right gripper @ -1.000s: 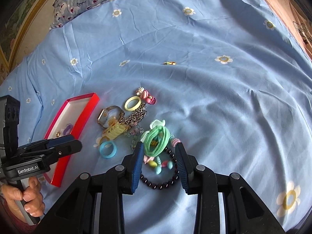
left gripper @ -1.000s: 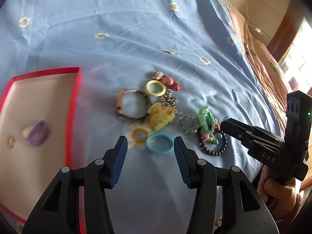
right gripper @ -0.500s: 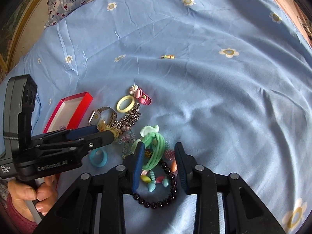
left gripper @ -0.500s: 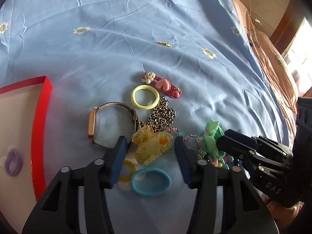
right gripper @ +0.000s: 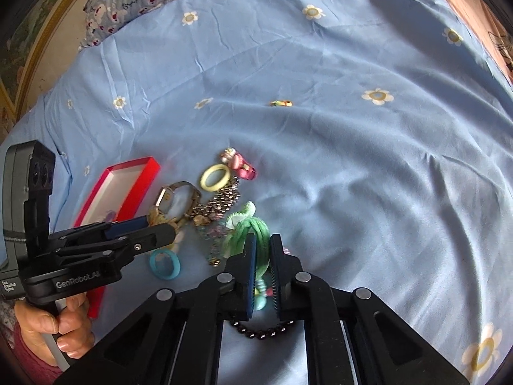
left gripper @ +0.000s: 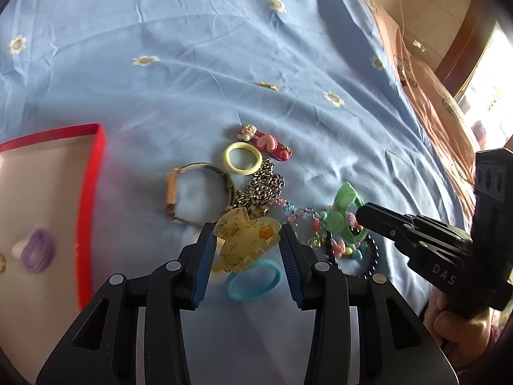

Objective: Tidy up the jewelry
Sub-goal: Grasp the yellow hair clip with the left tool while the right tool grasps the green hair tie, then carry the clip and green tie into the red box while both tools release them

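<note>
So my left gripper (left gripper: 247, 243) has its jaws pinched around the yellow claw clip (left gripper: 245, 239), on the bed sheet (left gripper: 224, 48) beside the red tray (left gripper: 91, 192). Right gripper (right gripper: 260, 268) jaws are narrow, squeezing the green hair tie (right gripper: 256, 227) above the bead bracelet (right gripper: 263, 332).

A bedsheet (left gripper: 224, 48) is carrying a box (left gripper: 93, 192) at the left, with a hair tie (left gripper: 37, 250) lying inside it. A pile of jewelry is lying right of the box: a watch (left gripper: 192, 195), a ring (left gripper: 242, 158) behind it, a hair clip (left gripper: 266, 142) beyond the ring, and a chain (left gripper: 263, 186) sitting between the watch and a beaded bracelet (right gripper: 261, 330).
</note>
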Available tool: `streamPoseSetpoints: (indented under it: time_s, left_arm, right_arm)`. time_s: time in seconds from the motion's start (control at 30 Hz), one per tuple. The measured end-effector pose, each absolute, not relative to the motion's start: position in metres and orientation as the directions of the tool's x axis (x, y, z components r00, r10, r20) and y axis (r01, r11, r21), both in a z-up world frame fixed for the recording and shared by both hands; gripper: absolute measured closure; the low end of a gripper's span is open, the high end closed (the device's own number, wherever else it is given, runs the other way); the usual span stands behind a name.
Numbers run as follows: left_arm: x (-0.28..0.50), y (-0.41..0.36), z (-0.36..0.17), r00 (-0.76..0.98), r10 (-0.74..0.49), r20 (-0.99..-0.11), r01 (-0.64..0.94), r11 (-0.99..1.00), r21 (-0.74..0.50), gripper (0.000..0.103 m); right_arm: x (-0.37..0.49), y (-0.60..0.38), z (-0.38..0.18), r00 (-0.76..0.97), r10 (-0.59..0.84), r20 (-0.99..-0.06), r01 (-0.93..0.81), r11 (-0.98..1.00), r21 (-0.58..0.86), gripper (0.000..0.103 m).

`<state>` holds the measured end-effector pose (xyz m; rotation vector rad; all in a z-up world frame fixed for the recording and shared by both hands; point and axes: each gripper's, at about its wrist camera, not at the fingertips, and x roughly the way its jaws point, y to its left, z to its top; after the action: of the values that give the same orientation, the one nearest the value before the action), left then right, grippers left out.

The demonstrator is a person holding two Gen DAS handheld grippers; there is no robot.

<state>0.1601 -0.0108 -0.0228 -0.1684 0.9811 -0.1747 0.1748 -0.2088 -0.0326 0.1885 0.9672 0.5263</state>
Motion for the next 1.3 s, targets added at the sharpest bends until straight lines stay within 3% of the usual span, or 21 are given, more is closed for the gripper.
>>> streamPoseSetpoints:
  time_s: [1.3]
  left_arm:
    - [0.034,0.171,-0.002,0.632,0.026,-0.775,-0.284,0.938,-0.200,0.064]
  right_arm:
    - [0.122,-0.024,-0.002,0.226,0.705,-0.673,-0.636,0.630,0.446,0.095]
